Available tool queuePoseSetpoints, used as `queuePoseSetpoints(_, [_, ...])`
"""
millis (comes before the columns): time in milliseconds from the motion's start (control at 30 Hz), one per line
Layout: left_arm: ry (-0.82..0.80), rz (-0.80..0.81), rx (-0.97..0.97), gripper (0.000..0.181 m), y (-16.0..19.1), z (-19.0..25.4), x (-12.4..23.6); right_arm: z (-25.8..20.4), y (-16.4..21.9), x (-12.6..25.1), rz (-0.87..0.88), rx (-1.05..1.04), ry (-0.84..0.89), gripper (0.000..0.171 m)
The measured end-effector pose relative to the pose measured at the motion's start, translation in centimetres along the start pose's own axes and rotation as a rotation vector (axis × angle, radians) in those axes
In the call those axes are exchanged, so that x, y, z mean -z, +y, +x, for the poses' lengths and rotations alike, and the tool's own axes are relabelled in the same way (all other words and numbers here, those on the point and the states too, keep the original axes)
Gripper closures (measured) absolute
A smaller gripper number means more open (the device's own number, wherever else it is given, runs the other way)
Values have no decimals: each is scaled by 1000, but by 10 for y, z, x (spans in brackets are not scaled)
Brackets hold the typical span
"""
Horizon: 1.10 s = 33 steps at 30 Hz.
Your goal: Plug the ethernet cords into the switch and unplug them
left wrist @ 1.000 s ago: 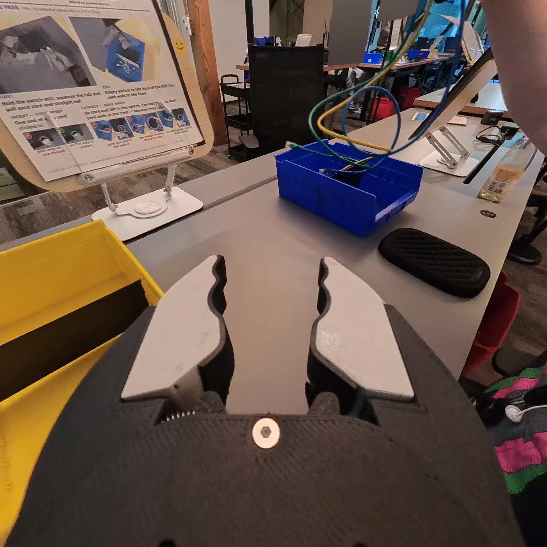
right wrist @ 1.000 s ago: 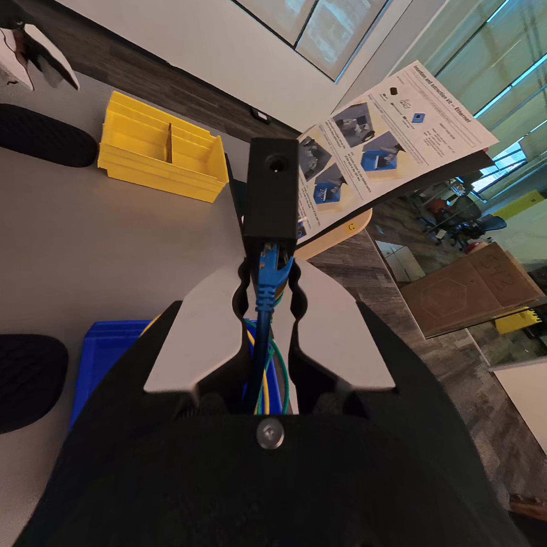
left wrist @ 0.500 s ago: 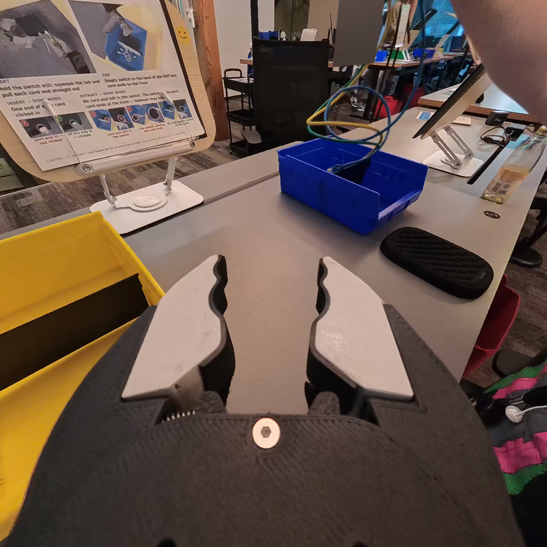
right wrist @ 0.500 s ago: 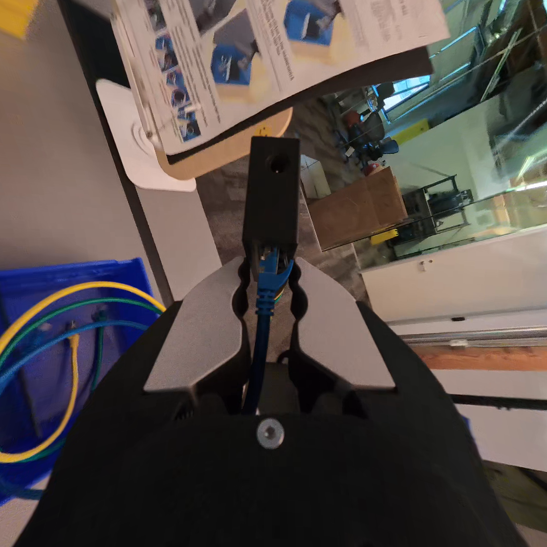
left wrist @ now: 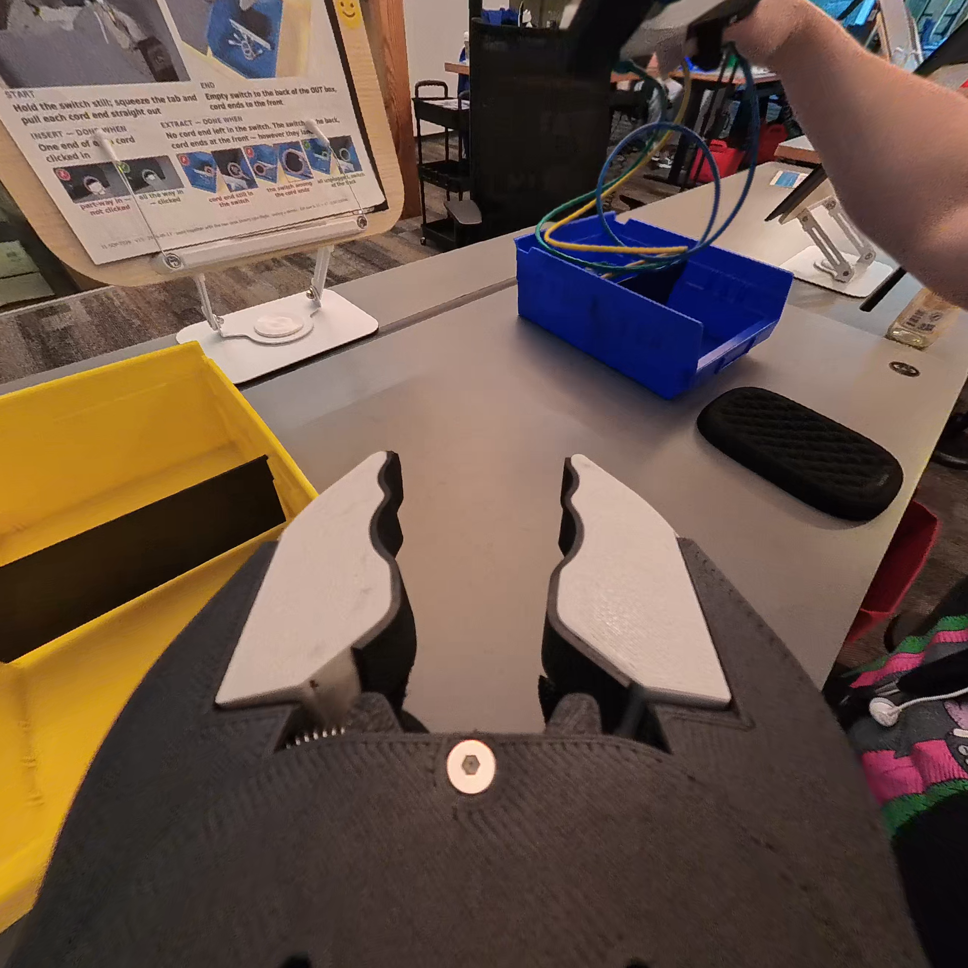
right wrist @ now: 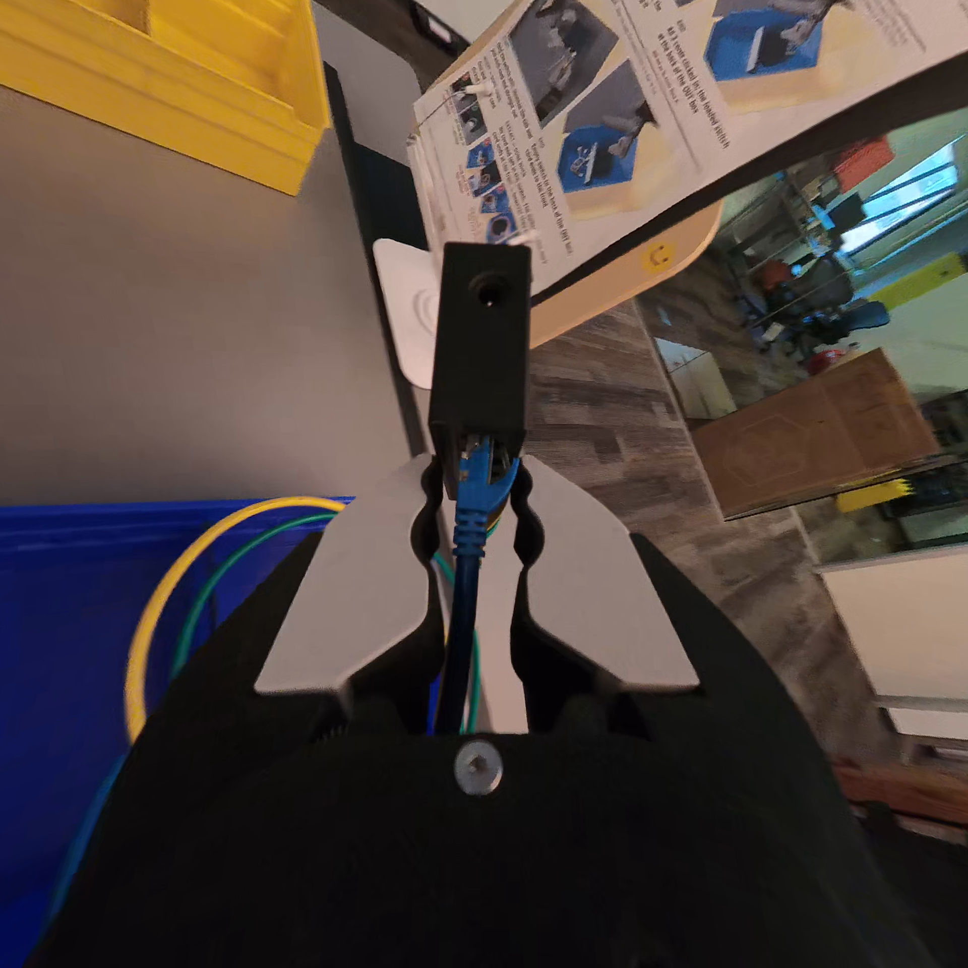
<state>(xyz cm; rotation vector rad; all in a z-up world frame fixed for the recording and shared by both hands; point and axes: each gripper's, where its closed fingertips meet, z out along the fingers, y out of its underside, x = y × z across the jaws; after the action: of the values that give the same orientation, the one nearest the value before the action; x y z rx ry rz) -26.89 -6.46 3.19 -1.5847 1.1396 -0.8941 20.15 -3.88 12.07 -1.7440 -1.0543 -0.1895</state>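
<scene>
Right wrist view shows the right gripper (right wrist: 475, 474) clamped on the end of the black ethernet switch (right wrist: 479, 340) at frame centre, held in the air. A blue cord (right wrist: 468, 529) is plugged into it and runs back between the fingers; yellow and green cords (right wrist: 209, 571) loop down into the blue bin (right wrist: 78, 602) at lower left. In the left wrist view, the left gripper (left wrist: 479, 471) gapes wide and holds nothing over the grey table (left wrist: 471, 398), with a yellow bin (left wrist: 105, 419) at left. My worry: the grip covers only the switch's end, so a tug from the trailing cords snagging on the bin wall could twist it loose or drop it.
</scene>
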Motion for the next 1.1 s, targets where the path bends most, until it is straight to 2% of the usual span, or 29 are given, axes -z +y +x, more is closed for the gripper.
queuePoseSetpoints(233, [45, 3, 11, 124, -1, 10, -13, -36, 25, -2, -32, -247, -262, 145])
queuePoseSetpoints(300, [56, 4, 7, 124, -2, 14, -16, -42, 23, -7, 21, -334, -337, 144])
queuePoseSetpoints(367, [59, 5, -2, 124, -3, 17, -18, -38, 30, -18, 28, -363, -327, 144])
queuePoseSetpoints(467, [66, 1, -9, 124, -4, 22, -20, -34, 73, -41, -121, -295, -262, 145])
queuePoseSetpoints(567, [67, -11, -19, 124, -3, 24, -20, -38, 89, -57, -99, -437, -323, 145])
queuePoseSetpoints(667, [63, -18, -23, 124, -1, 25, -20, -48, 125, -71, -236, -454, -330, 143])
queuePoseSetpoints(767, [64, -18, -22, 124, -1, 25, -19, -50, 124, -73, -204, -496, -347, 143])
queuePoseSetpoints(900, [66, -22, -24, 124, 1, 25, -20, -69, 118, -70, -219, -499, -461, 143])
queuePoseSetpoints(1100, [79, -24, -18, 124, 4, 27, -22, -86, 127, -79, -353, -472, -518, 143])
